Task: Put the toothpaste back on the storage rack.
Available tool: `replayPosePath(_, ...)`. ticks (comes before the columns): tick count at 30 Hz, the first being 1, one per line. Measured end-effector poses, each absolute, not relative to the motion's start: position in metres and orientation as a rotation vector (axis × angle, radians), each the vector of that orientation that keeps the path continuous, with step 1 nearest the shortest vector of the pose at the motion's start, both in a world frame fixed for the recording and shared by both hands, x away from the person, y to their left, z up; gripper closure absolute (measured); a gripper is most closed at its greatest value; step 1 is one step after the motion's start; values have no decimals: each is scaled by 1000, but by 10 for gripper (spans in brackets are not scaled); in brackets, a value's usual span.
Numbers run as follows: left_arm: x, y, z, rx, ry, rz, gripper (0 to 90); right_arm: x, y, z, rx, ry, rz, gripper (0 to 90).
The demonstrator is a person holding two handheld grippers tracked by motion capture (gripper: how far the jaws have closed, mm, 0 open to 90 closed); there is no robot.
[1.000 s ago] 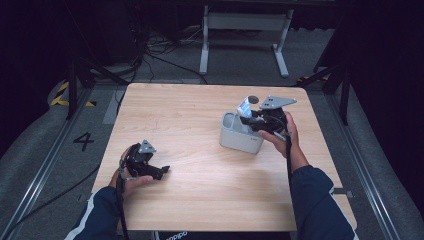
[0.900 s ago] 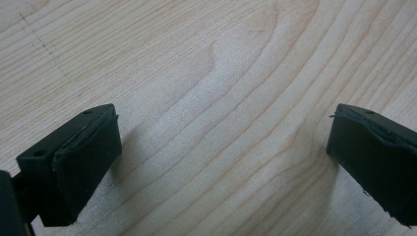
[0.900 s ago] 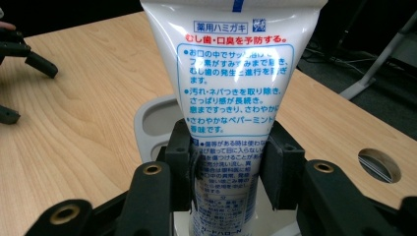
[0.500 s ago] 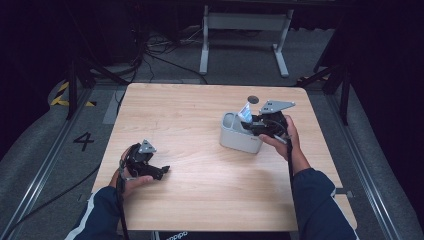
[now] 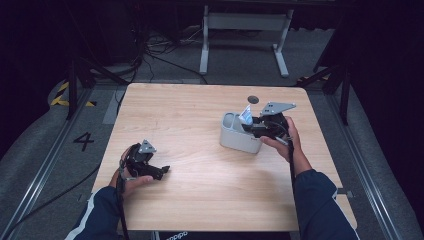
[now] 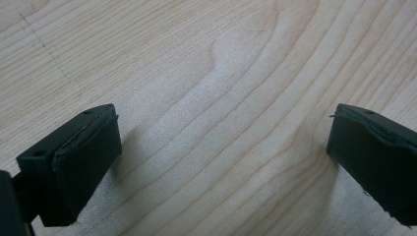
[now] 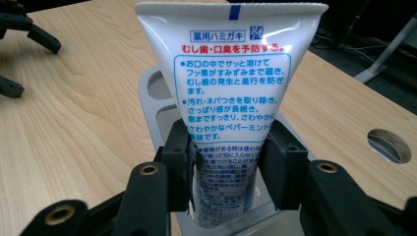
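Dark studio floor with cables and a metal stand surrounds a pale wooden surface (image 5: pixel 200 150), on which a grey holder (image 5: pixel 235 137) with rounded compartments serves as the landmark. A white toothpaste tube (image 7: pixel 231 73) stands upright in the holder's near compartment, flat crimped end up and printed panel facing the right gripper view; its lower end is hidden inside the holder. The right gripper (image 5: pixel 260 125), at the holder's right side, has its jaws drawn in against both flanks of the tube at about mid-height, having just eased open slightly, with the tube between them and the pads at or barely off its sides. The left gripper (image 5: pixel 155 170) rests low on the surface well to the left of the holder, its jaws spread wide with nothing but bare wood between them. Judged from its look, the tube is light, soft-walled and smooth, so it should dent and may slip under a hard pinch; the firmer hold is across the flat faces just below the stiff crimp, lifted straight up out of the holder
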State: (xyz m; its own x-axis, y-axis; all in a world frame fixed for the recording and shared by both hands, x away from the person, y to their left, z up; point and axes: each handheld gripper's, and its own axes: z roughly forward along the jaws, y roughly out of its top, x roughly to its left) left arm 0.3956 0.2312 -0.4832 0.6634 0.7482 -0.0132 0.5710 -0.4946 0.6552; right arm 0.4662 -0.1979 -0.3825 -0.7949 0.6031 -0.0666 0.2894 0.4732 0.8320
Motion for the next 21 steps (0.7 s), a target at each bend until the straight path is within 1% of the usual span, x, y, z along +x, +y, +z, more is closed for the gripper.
replayPosePath(1, 396, 231, -483, 2242, 1015, 362, 5, 465, -199, -382, 755, 2364, 1273, 561)
replayPosePath(5, 396, 231, -483, 2241, 1015, 362, 5, 463, -200, -379, 749, 2345, 1299, 574)
replayPosePath(11, 396, 231, -483, 2241, 1015, 362, 5, 461, -203, -376, 765, 2319, 1311, 555)
replayPosePath(21, 396, 231, -483, 2242, 1015, 362, 5, 455, -205, -371, 765, 2297, 1327, 499)
